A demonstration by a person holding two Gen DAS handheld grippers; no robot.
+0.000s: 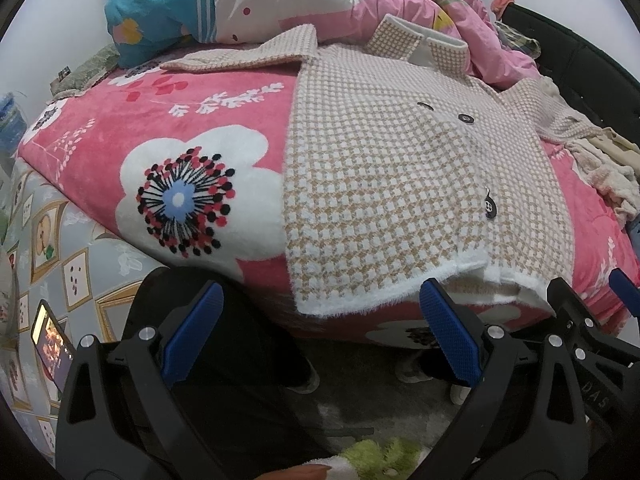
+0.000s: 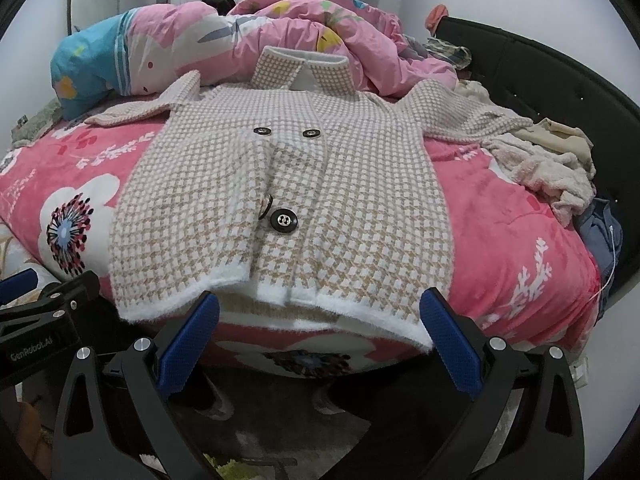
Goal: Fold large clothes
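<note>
A tan-and-white houndstooth coat [image 1: 400, 168] lies flat, front up, on a pink flowered blanket [image 1: 120, 128]; it also shows in the right wrist view [image 2: 280, 184]. Its collar points to the far side and its white fuzzy hem [image 2: 280, 300] hangs at the near bed edge. Both sleeves spread outward. My left gripper [image 1: 320, 336] is open and empty, just short of the hem's left part. My right gripper [image 2: 320, 340] is open and empty, straddling the hem's middle from in front, apart from it. The right gripper's body shows in the left wrist view [image 1: 580, 332].
A bunched pink quilt [image 2: 320, 40] and a blue-pink pillow [image 2: 100, 64] lie behind the collar. Loose cream and beige clothes [image 2: 552, 172] pile at the right by a black headboard [image 2: 560, 80]. A lit phone [image 1: 52, 344] lies at the left. Floor and shoes are below.
</note>
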